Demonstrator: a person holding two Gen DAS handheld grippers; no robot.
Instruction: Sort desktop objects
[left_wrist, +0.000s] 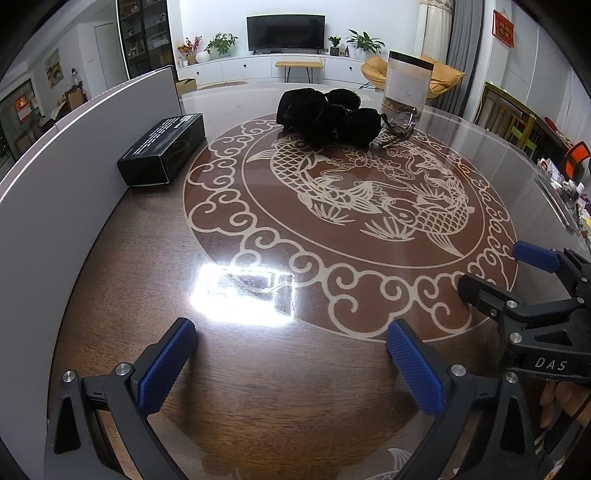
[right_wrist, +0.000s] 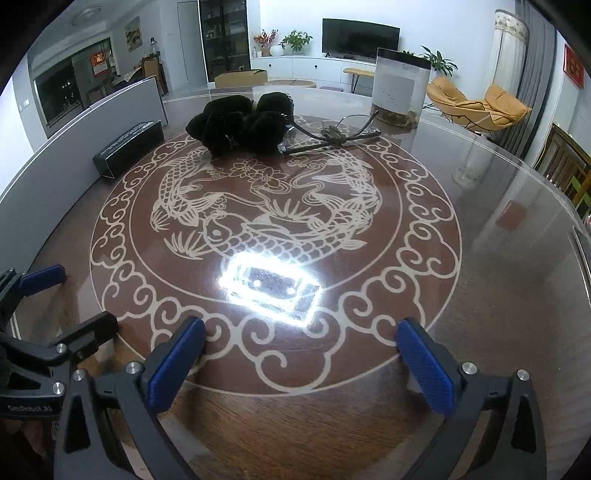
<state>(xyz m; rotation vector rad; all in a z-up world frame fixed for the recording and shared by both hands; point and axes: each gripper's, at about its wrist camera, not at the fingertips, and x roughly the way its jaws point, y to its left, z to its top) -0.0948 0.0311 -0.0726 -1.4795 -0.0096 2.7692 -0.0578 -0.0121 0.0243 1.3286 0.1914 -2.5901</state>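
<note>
A long black box (left_wrist: 162, 149) (right_wrist: 127, 147) lies at the table's left, beside a grey board. A heap of black cloth (left_wrist: 328, 116) (right_wrist: 242, 123) sits at the far middle. Next to it lie dark-framed glasses (left_wrist: 397, 129) (right_wrist: 332, 138). My left gripper (left_wrist: 291, 354) hovers open over the near table edge, nothing between its fingers. My right gripper (right_wrist: 301, 360) is open too and empty. Each gripper shows in the other's view: the right gripper (left_wrist: 498, 269) at the right edge, the left gripper (right_wrist: 70, 299) at the left edge.
The round glass-topped table (left_wrist: 295, 387) has a carp pattern and a bright lamp glare (right_wrist: 269, 284). A clear cylinder jar (left_wrist: 408, 83) (right_wrist: 400, 88) stands at the far right. A grey board (left_wrist: 55, 192) walls the left side. Chairs stand beyond the right rim.
</note>
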